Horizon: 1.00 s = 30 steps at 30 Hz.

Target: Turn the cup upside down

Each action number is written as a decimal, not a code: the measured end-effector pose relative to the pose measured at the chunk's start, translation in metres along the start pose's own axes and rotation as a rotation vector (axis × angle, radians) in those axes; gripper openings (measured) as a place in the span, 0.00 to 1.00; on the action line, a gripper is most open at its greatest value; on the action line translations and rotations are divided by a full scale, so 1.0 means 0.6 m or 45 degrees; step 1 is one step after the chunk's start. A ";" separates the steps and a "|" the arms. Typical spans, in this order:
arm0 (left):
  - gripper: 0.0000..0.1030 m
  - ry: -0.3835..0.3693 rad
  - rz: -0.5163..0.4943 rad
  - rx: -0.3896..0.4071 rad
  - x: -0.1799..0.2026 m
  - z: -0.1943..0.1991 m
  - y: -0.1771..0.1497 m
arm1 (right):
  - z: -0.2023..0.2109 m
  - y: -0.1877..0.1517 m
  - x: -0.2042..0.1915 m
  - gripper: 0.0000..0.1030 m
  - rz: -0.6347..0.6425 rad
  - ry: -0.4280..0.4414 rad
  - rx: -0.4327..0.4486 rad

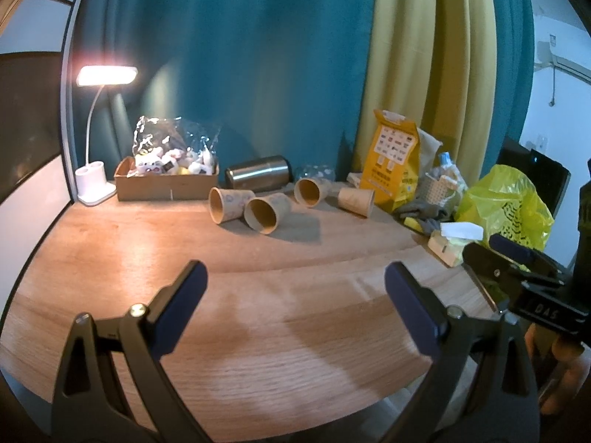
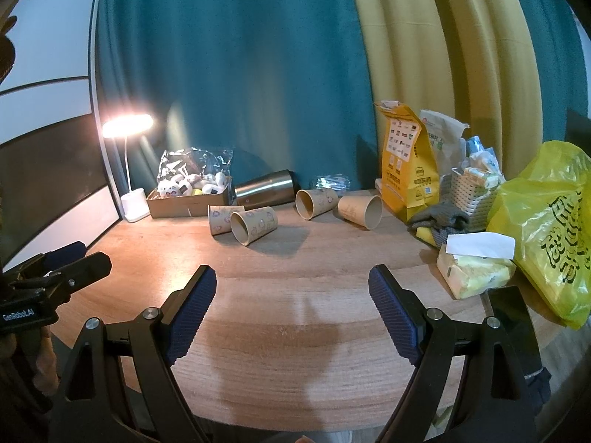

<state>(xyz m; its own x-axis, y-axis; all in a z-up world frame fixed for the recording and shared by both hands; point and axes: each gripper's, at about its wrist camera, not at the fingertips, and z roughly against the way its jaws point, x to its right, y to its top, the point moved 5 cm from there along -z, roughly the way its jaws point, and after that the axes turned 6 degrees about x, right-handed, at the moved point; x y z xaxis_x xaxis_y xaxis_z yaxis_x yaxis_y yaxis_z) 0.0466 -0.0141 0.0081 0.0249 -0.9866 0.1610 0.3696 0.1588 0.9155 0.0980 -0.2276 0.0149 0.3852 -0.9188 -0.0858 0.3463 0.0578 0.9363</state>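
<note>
Several brown paper cups lie on their sides at the back of the wooden table [image 1: 147,258]. One cup [image 1: 266,212] lies near the middle with its mouth toward me; it also shows in the right wrist view [image 2: 254,224]. Another [image 1: 227,205] lies beside it on the left, a third [image 1: 310,192] behind, and one more [image 1: 356,201] to the right. My left gripper [image 1: 295,295] is open and empty, well short of the cups. My right gripper [image 2: 291,297] is open and empty too, above the table's front part.
A steel tumbler [image 1: 258,175] lies behind the cups. A cardboard box of toys [image 1: 166,177] and a lit desk lamp [image 1: 96,181] stand at the back left. An orange bag [image 1: 395,162], a basket [image 2: 472,199], a tissue pack [image 2: 472,269] and a yellow plastic bag [image 2: 546,229] crowd the right.
</note>
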 end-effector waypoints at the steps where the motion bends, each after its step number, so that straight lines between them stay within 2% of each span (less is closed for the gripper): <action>1: 0.95 -0.001 0.003 0.001 -0.001 0.000 0.000 | 0.000 0.001 -0.001 0.85 -0.001 0.000 0.000; 19: 0.95 -0.001 0.003 -0.007 0.005 -0.007 0.004 | -0.006 0.000 0.006 0.85 -0.005 0.001 -0.002; 26: 0.95 0.002 0.005 -0.043 0.006 -0.030 0.003 | -0.014 0.000 0.000 0.85 -0.017 -0.001 -0.019; 30: 0.95 0.006 -0.001 -0.076 0.006 -0.050 0.000 | -0.034 -0.005 0.018 0.85 -0.035 0.001 -0.038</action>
<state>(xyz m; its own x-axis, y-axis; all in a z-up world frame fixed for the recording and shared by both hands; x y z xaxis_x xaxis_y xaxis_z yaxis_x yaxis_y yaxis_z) 0.0747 -0.0189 -0.0024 0.0293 -0.9869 0.1584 0.4242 0.1558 0.8921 0.1184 -0.2299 0.0042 0.3759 -0.9199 -0.1117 0.3824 0.0442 0.9229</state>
